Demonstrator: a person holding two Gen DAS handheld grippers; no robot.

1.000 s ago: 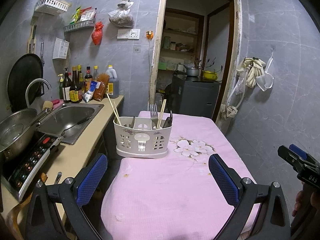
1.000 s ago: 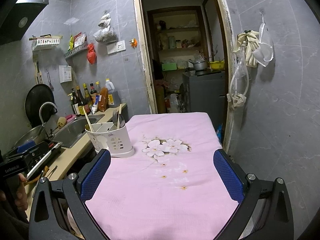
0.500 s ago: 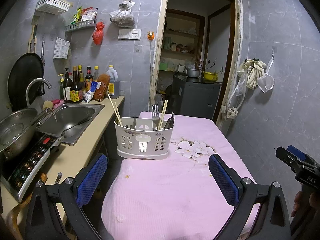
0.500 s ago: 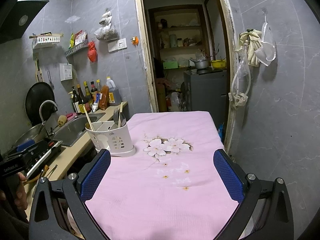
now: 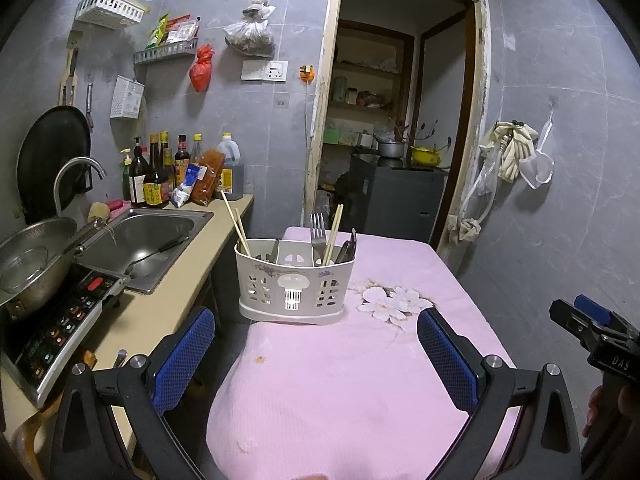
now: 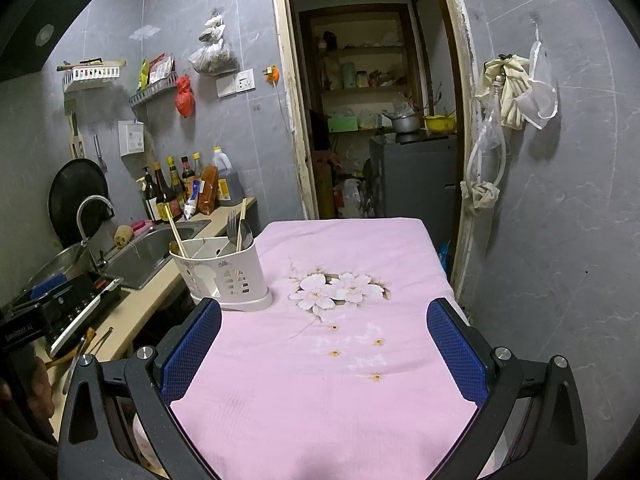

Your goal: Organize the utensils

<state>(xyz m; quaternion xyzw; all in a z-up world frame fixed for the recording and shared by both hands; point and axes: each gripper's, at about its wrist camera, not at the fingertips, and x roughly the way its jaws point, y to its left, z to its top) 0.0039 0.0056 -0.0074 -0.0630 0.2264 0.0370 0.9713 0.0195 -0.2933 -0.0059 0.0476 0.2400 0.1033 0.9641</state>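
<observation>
A white utensil holder [image 5: 294,286] stands on the left edge of the pink-covered table [image 5: 340,380]; it also shows in the right wrist view [image 6: 224,276]. It holds a fork [image 5: 318,232], chopsticks [image 5: 240,228], more chopsticks [image 5: 333,232] and dark utensils [image 5: 347,249]. My left gripper [image 5: 316,352] is open and empty, held above the table's near end, short of the holder. My right gripper [image 6: 326,344] is open and empty over the table, with the holder to its front left.
A counter [image 5: 160,304] on the left carries a sink [image 5: 140,240], an induction cooker [image 5: 60,320] with a steel pot [image 5: 32,264], and bottles [image 5: 160,176]. A doorway [image 5: 392,140] opens behind the table. A tiled wall [image 5: 560,200] runs along the right.
Both grippers have drifted slightly; the holder sits a little lower in the views. Both stay open and empty.
</observation>
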